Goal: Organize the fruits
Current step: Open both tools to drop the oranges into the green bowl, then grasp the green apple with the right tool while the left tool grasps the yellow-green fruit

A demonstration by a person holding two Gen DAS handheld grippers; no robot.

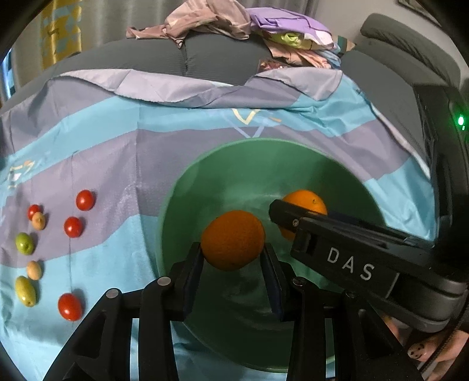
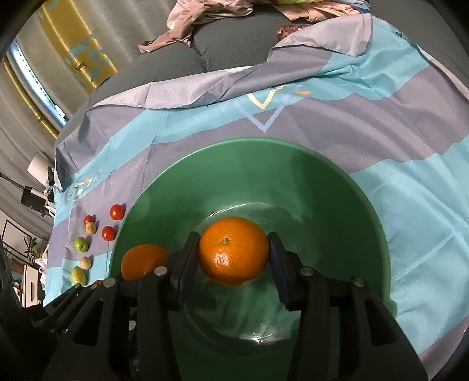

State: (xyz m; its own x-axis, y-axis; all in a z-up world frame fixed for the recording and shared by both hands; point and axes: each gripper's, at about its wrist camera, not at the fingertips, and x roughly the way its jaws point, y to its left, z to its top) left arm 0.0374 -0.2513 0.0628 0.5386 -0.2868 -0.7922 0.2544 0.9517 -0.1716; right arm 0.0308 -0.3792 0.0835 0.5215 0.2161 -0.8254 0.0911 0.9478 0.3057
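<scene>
Surface: a cloth (image 1: 117,152) in blue and lilac bands, spread over a grey sofa (image 1: 164,58). Crumpled clothes (image 1: 205,17) lie along the sofa's back at the top of the frame; yellow-patterned curtains (image 2: 76,49) hang at the upper left of the right wrist view.

Bowl (image 2: 263,164): green, centre of both views, resting on the cloth.

Your left hand-held gripper (image 1: 233,258): pinching an orange (image 1: 233,239) over the bowl's left half. Stem end not visible, so you cannot tell which way it points.

Your right hand-held gripper (image 2: 234,255): pinching a second orange (image 2: 234,250) above the bowl's floor, its stem end facing the camera. It is slightly wider than tall, with the wide axis running from finger to finger.

Loose fruit, left of the bowl on the cloth:
- four cherry tomatoes (image 1: 85,200)
- two green fruits (image 1: 24,242), the lower one oblong, its long axis tilted off vertical in the frame
- two small tan fruits (image 1: 38,220)
</scene>
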